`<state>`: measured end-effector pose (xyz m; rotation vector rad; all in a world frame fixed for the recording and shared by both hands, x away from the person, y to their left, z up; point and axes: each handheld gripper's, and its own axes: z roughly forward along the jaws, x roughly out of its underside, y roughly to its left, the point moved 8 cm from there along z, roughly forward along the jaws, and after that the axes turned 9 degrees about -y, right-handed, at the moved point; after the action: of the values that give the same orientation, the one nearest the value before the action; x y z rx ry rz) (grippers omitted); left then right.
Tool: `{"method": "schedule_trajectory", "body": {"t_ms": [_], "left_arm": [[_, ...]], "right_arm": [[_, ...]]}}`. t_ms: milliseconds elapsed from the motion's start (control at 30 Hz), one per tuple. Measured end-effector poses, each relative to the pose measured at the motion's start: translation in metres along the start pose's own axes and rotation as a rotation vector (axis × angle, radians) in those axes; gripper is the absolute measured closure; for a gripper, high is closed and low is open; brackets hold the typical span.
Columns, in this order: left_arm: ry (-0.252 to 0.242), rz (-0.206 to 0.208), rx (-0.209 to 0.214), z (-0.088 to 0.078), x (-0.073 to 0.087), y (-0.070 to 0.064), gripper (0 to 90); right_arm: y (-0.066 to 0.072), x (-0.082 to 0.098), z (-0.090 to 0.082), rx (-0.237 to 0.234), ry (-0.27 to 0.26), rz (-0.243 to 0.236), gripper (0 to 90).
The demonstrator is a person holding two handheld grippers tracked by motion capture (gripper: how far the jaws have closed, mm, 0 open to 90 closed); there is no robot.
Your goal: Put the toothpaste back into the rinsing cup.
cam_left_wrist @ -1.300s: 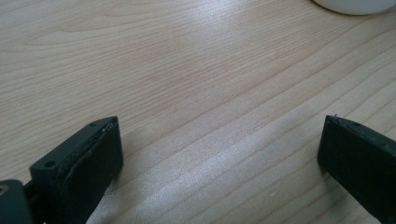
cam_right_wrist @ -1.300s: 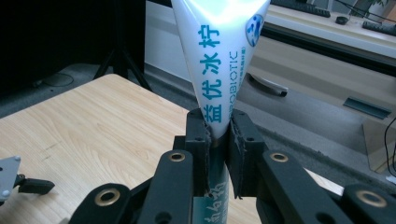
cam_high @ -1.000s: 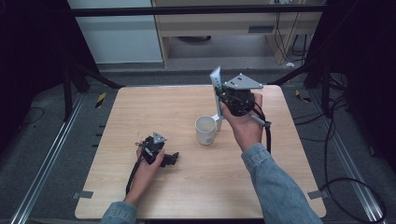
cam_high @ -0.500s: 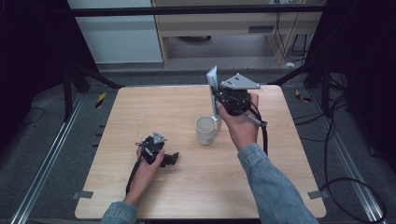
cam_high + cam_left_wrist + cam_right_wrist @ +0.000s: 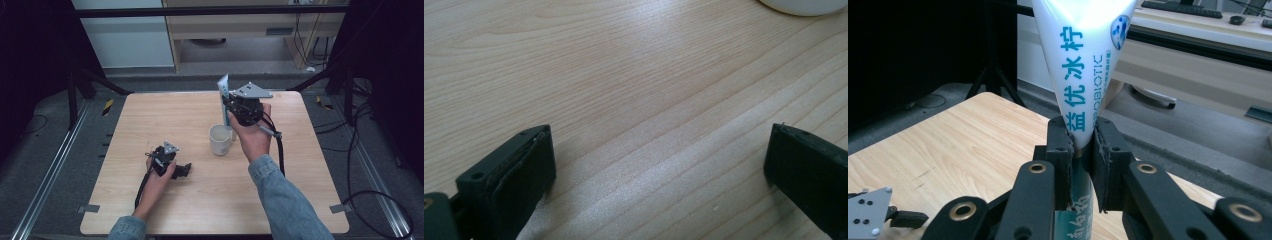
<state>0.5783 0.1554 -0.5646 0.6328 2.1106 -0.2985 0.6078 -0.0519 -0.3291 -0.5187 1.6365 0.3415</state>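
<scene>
Clamping a white pouch above the mug, right hand-held gripper; left hand-held gripper rests released.

White cup cut by top edge; sachet top likewise.

In the high view, the wooden table lies bare across its upper left and lower right. Near the centre a white cup stands in the way, with the right gripper and its clamped sachet just beside it. The left gripper occupies the lower left, jaws apart over bare wood.
</scene>
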Motion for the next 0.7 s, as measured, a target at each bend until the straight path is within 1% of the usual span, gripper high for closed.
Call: {"method": "schedule_trajectory", "body": {"t_ms": [100, 167, 267, 300, 500, 567, 600, 700], "left_arm": [[0.001, 0.001, 0.0, 0.0, 0.0, 0.0, 0.0], [-0.002, -0.002, 0.0, 0.0, 0.0, 0.0, 0.0], [0.0, 0.0, 0.0, 0.0, 0.0, 0.0, 0.0], [-0.005, -0.006, -0.001, 0.0, 0.0, 0.0, 0.0], [0.0, 0.0, 0.0, 0.0, 0.0, 0.0, 0.0], [-0.005, -0.006, -0.001, 0.0, 0.0, 0.0, 0.0], [0.003, 0.003, 0.001, 0.0, 0.0, 0.0, 0.0], [0.005, 0.005, 0.001, 0.0, 0.0, 0.0, 0.0]], "right_arm": [[0.003, 0.004, 0.002, -0.008, 0.003, 0.013, 79.4], [0.005, 0.006, 0.005, -0.019, 0.002, 0.036, 79.4], [0.006, 0.008, 0.006, -0.018, 0.006, 0.037, 79.4], [0.006, 0.009, 0.007, -0.019, 0.005, 0.042, 79.4], [0.007, 0.017, 0.01, -0.021, 0.015, 0.058, 79.4], [0.007, 0.02, 0.011, -0.02, 0.018, 0.062, 79.4], [0.007, 0.023, 0.011, -0.02, 0.023, 0.064, 79.4], [0.008, 0.028, 0.013, -0.024, 0.025, 0.07, 79.4]]}}
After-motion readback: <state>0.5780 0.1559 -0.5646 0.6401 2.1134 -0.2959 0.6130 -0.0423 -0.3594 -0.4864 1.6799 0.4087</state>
